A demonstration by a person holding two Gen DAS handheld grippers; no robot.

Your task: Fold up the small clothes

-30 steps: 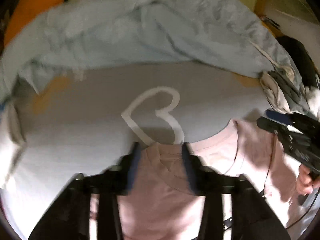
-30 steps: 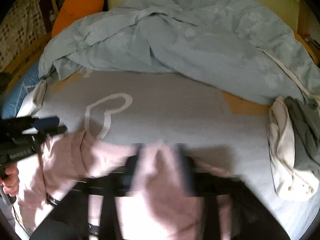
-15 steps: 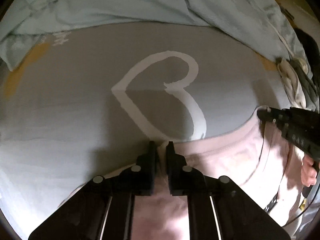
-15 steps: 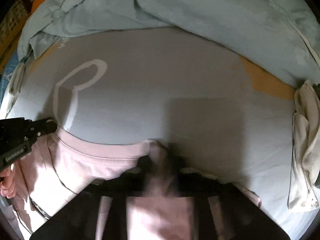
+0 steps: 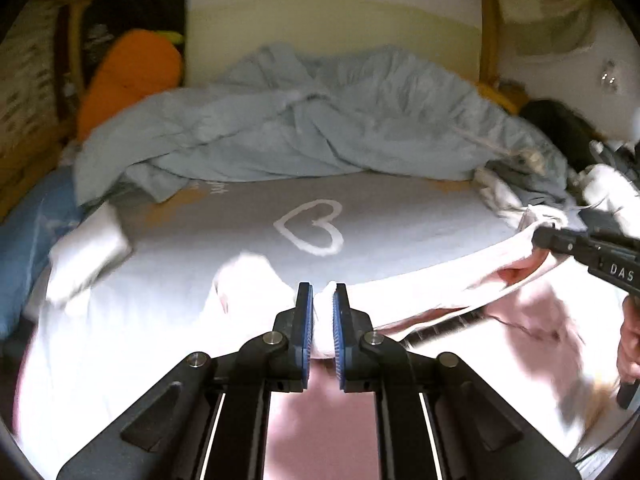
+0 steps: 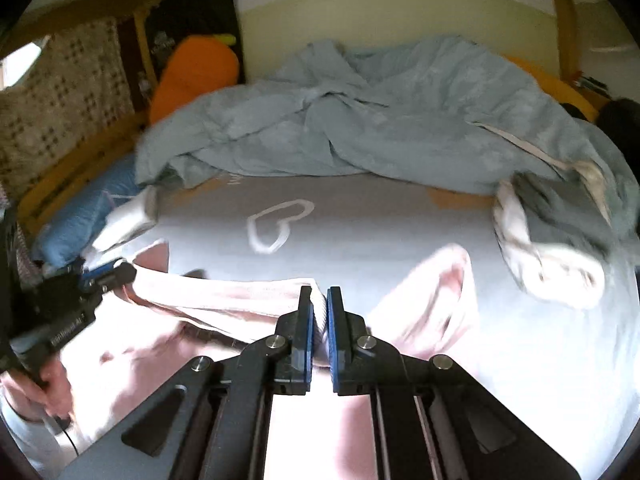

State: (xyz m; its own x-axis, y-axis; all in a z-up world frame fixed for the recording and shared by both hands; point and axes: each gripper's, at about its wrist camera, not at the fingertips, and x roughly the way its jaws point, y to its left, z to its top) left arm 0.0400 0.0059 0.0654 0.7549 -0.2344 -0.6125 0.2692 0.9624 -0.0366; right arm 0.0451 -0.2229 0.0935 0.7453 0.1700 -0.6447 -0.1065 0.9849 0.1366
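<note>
On the far left of the bed a white folded cloth [image 5: 86, 250] lies near the edge, with a blue pillow [image 6: 86, 210] beside it. Behind them an orange carrot toy [image 5: 130, 74] leans by the wall.

The left gripper [image 5: 322, 300] has its jaws clenched on the pink shirt [image 5: 420, 288]. A bit of pink cloth sticks up between the blue pads [image 5: 306, 320]. The shirt is held up off the bed here, and one sleeve hangs down to the left of the jaws.

From there the top edge of the shirt runs tight across to the right. It is stretched between the two grippers, and the rest of it hangs down below them. The shirt is at the near side of the bed, in front of the white heart [image 5: 312, 226] drawn on the grey sheet [image 5: 400, 216].

The right gripper [image 6: 318, 304] also has its jaws clenched on the shirt, with the cloth pinched between them. In the left view a hand [image 5: 630, 344] shows at the right edge under this gripper. In the right view the other sleeve lies to the right of the jaws.

At the back a crumpled blue blanket [image 6: 380, 128] is heaped across the bed. On the far right a white and grey pile of clothes [image 6: 552, 240] lies on the sheet, apart from the shirt
</note>
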